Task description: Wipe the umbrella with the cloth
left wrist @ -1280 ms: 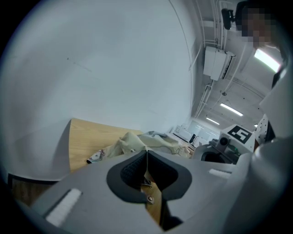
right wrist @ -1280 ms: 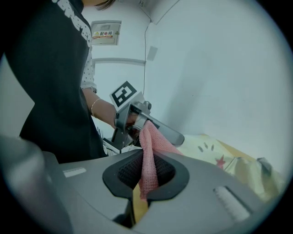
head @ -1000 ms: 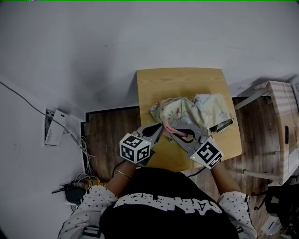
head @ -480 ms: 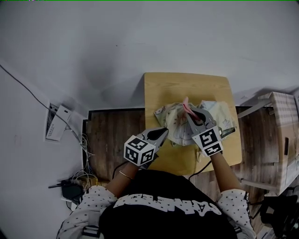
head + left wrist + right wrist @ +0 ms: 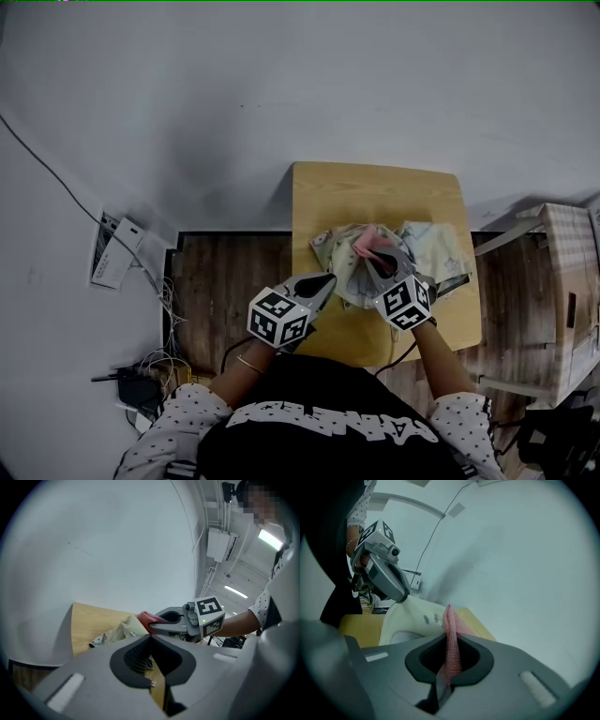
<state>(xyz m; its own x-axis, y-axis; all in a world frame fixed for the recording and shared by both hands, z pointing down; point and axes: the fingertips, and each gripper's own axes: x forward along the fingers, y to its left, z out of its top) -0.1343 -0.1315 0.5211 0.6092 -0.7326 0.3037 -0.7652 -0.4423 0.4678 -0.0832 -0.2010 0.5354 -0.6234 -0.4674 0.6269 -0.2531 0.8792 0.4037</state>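
The pale floral umbrella [image 5: 433,246] lies crumpled on the small wooden table [image 5: 375,187]. My left gripper [image 5: 326,279] sits at the umbrella's near left edge, shut on a fold of its fabric [image 5: 119,629]. The right gripper view shows that fold [image 5: 412,618] running up to the left gripper [image 5: 401,597]. My right gripper [image 5: 375,261] hangs over the middle of the umbrella, pointing down, shut on the pink cloth [image 5: 366,242]. The cloth [image 5: 451,639] stands edge-on between the right jaws. From the left gripper view the right gripper [image 5: 152,626] and the cloth [image 5: 146,618] rest against the fabric.
A cardboard box [image 5: 572,272] stands right of the table. A white power unit [image 5: 112,253] and tangled cables [image 5: 155,361] lie on the floor at the left. Dark wood flooring [image 5: 225,281] borders the table's left side, with a white wall beyond.
The right gripper carried the pink cloth from beside the left gripper out across the umbrella, then drew back and lower over its middle. The left gripper held still.
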